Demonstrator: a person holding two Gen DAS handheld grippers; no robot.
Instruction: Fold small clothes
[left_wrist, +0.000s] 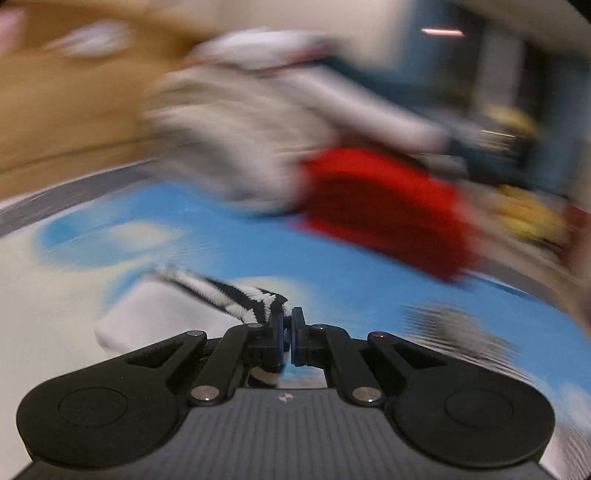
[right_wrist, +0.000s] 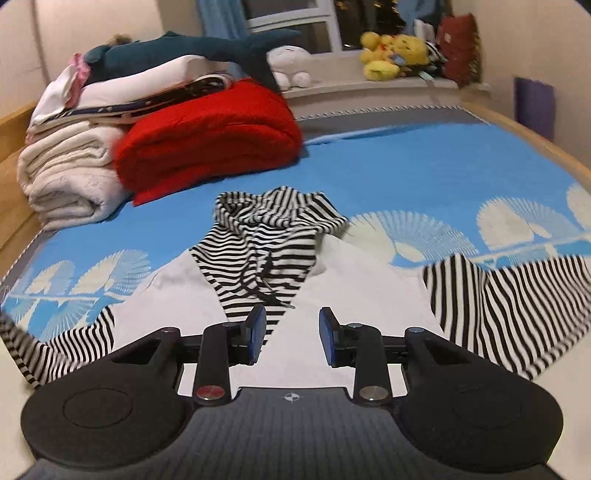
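We pinch the striped sleeve (left_wrist: 236, 295) of the hoodie (right_wrist: 266, 251) with the left gripper (left_wrist: 287, 328) closed to fold it inward from the bed (right_wrist: 406, 173) edge, right gripper (right_wrist: 292, 328) wide open, empty, over the white body.

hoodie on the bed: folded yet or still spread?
Mostly spread. The hoodie lies with both striped sleeves out to the sides, hood bunched; the left gripper pinches striped fabric.

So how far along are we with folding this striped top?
Early. Done: the hooded top is spread on the blue bed cover, sleeves out to both sides, no fold visible. In hand: the left tool is shut on striped fabric, apparently a sleeve; that view is blurred. The right tool hangs open over the white body. Left: fold the sleeves, hood and body.
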